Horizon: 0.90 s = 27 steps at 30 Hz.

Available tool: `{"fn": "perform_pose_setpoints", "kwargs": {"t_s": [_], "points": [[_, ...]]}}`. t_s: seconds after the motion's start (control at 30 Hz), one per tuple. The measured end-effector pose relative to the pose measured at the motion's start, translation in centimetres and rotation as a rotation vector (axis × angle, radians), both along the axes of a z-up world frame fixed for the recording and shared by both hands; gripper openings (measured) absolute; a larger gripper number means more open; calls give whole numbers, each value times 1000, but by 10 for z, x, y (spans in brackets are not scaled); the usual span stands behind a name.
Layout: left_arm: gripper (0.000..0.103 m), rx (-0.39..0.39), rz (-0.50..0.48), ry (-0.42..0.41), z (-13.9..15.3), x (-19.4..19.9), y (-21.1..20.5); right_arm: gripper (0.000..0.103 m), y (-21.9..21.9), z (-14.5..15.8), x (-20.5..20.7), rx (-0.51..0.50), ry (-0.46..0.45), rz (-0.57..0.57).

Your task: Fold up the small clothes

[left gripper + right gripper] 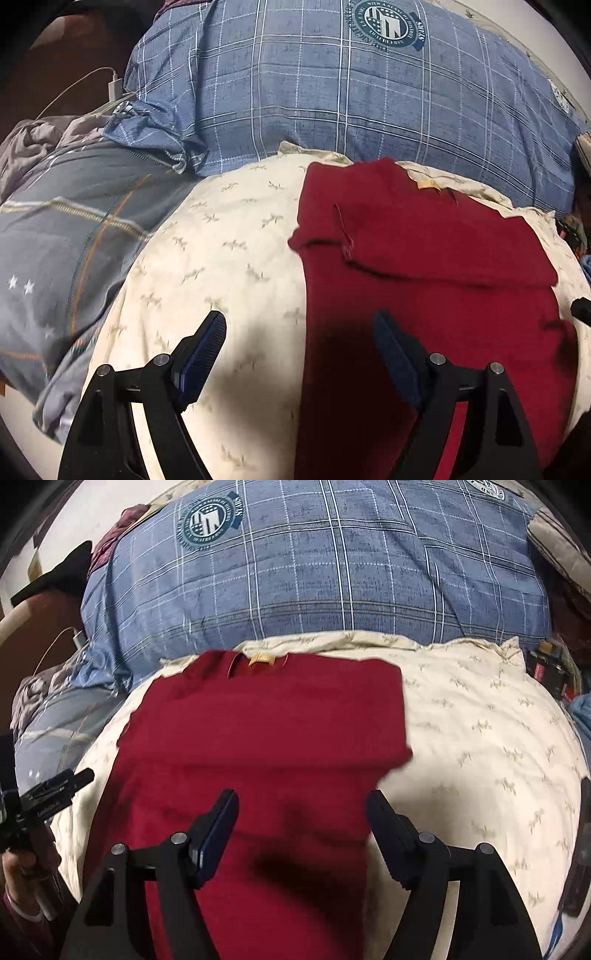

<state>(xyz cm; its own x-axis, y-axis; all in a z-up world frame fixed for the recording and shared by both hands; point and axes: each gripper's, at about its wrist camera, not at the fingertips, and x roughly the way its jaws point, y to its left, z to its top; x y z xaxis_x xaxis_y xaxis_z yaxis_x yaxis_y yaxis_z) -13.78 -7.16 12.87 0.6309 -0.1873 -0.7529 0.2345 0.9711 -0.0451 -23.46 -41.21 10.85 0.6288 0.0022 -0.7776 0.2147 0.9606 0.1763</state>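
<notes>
Bed, made up with a cream printed quilt [480, 738]; blue plaid pillow [314, 572] along its far edge, grey bedding [74, 229] at its left edge.

Item: red garment [266, 731], lying flat mid-quilt, collar with tan label [261, 660] toward the pillow, sleeves apparently folded in. Judged light, soft, limp; not fragile; likely to sag if lifted by one point. Best taken at the near hem corners, one per tool.

Left gripper [299, 332]: jaws wide, holding nothing, over the garment's left edge.

Right gripper [301, 808]: jaws wide, holding nothing, over the garment's lower right part.
</notes>
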Motion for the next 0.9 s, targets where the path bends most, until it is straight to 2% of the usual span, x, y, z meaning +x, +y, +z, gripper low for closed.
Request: {"fn": "perform_pose_setpoints", "kwargs": {"t_s": [0.1, 0.13, 0.27, 0.37, 0.5, 0.67, 0.77, 0.9], "points": [[81, -2, -2, 8, 4, -14, 4, 74, 1, 2, -22, -24, -22, -17], [81, -2, -1, 10, 5, -18, 6, 78, 0, 3, -28, -30, -25, -26], [81, -35, -21, 38, 3, -32, 16, 81, -11, -2, -42, -25, 1, -63], [81, -46, -23, 67, -2, -40, 25, 81, -24, -6, -50, 13, 21, -104], [81, -8, -27, 90, -7, -50, 33, 81, -33, -9, -55, 67, 10, -132], [81, -7, -22, 112, -9, -58, 39, 81, -24, -13, -54, 69, 41, -75], [81, -40, -28, 112, -11, -63, 42, 81, -15, -16, -61, 59, 33, -44], [81, -60, -38, 154, -20, -65, 43, 81, -15, -27, -67, 140, 37, -34]]}}
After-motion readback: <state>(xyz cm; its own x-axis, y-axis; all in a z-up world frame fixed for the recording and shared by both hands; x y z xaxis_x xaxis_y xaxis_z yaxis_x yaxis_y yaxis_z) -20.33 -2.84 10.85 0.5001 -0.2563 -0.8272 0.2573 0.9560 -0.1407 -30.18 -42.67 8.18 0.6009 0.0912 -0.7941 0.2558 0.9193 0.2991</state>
